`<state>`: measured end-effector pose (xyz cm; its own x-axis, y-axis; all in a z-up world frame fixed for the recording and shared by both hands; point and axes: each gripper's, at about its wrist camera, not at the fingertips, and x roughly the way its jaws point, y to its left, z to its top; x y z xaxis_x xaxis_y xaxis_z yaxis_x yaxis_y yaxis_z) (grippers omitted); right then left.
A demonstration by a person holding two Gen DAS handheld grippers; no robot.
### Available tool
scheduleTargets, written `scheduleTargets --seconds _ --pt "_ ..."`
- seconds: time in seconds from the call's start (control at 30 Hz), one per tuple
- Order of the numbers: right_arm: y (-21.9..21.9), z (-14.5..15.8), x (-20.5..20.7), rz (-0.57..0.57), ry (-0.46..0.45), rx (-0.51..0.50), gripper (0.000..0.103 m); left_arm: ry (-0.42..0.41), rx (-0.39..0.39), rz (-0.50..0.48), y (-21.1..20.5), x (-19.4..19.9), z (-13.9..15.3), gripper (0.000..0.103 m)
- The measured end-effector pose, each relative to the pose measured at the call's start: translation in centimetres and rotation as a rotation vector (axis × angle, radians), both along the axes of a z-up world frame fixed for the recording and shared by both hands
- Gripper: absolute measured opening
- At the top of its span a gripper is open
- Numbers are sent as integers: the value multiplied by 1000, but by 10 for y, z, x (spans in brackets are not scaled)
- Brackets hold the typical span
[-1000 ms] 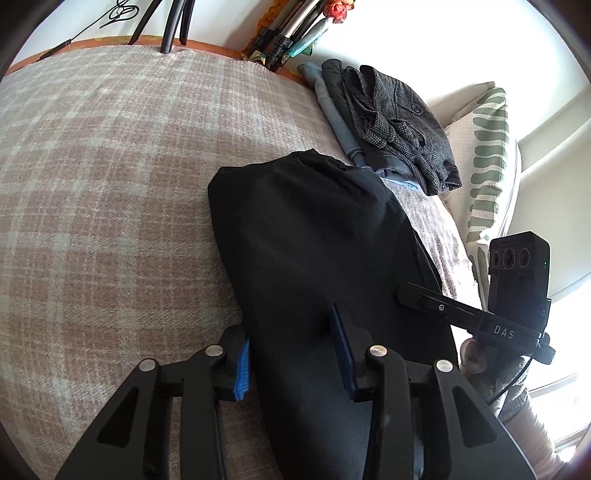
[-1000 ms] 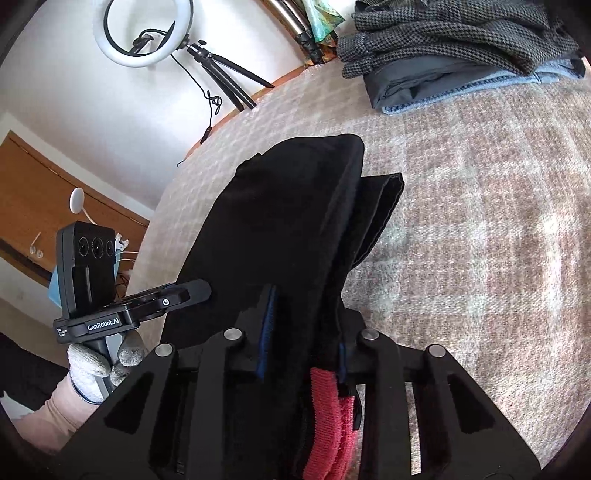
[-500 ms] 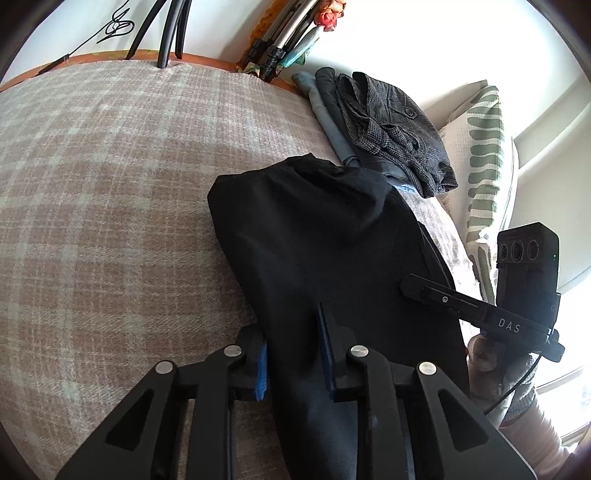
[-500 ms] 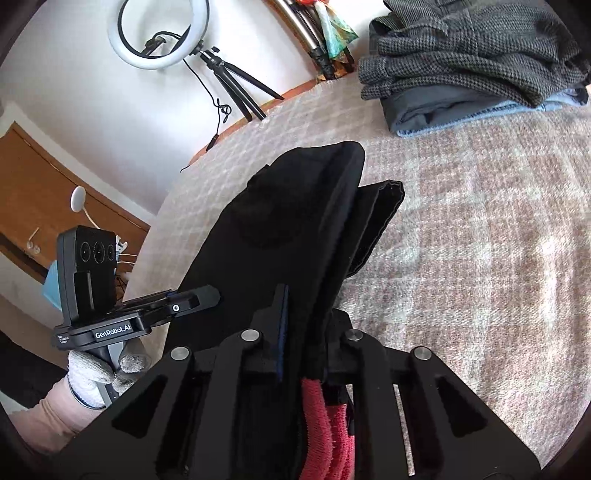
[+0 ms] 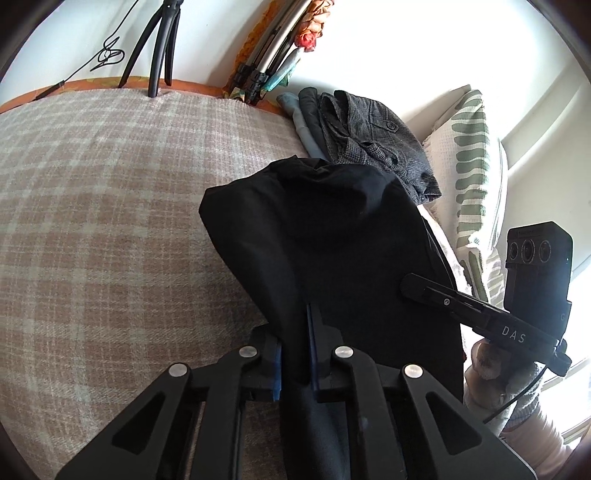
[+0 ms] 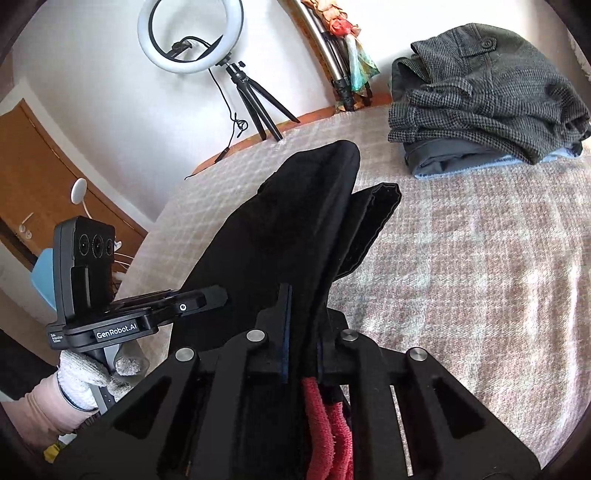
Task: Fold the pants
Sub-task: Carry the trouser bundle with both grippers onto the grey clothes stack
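Note:
Black pants (image 5: 332,229) lie lengthwise on the plaid bed cover (image 5: 92,221), their near end raised off it. My left gripper (image 5: 295,332) has its jaws closing, and the blue pads pinch the left edge of the pants. In the right wrist view the pants (image 6: 288,221) run away from me with a folded leg end sticking out to the right. The jaws of my right gripper (image 6: 303,314) are closing too, pressed on the pants' near edge, where a red lining (image 6: 321,417) shows below the pads. Each view shows the other gripper in a gloved hand at the pants' opposite side.
A stack of folded clothes (image 6: 480,99), grey tweed on top, sits at the far side of the bed cover (image 6: 461,277). A green-striped pillow (image 5: 469,147) leans beyond it. A ring light on a tripod (image 6: 192,33) and a wooden door (image 6: 37,177) stand past the bed's far-left edge.
Both grippers narrowed from apart to pinching the pants' near edge. Both have risen, lifting that end of the pants off the bed cover.

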<state>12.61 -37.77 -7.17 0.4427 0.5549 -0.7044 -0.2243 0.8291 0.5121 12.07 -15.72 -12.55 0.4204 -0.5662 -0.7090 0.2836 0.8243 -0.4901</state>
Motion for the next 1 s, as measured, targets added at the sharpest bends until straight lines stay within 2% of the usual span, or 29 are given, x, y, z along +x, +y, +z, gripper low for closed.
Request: scheduleTargets --seconds 0.17,0.53,0.77,1.0 --pt "-6 18 0 -22 -51 -3 10 -82 -4 -4 -5 -1 23 6" --pt "-32 56 11 -83 -132 -24 10 -152 -27 -28 -31 12 55 5" --pt "-69 80 32 -134 -181 -21 10 -206 -14 -72 -69 45 86 5" --pt "-112 100 78 -159 -205 -33 10 -265 -12 -102 -111 89 115 5"
